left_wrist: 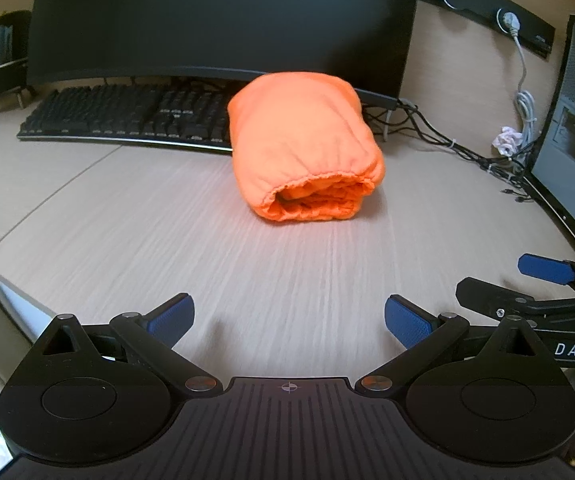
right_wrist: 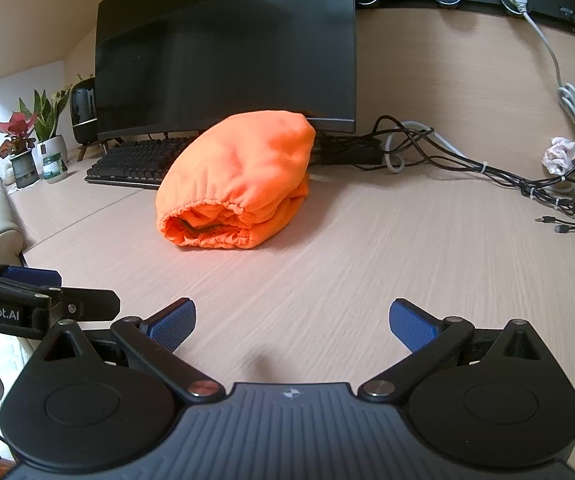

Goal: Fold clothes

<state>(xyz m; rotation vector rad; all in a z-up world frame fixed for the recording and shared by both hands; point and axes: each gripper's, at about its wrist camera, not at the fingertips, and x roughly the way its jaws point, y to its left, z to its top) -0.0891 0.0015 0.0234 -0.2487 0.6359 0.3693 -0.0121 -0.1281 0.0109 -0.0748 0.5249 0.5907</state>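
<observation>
My left gripper sits low and level, its two blue-padded fingers spread wide with nothing between them. My right gripper matches it, jaws parted just as wide and empty, blue pads facing inward. The two are side by side: from the left wrist the right one's fingertip shows off to the right, and from the right wrist the left one's black linkage shows close on the left
</observation>
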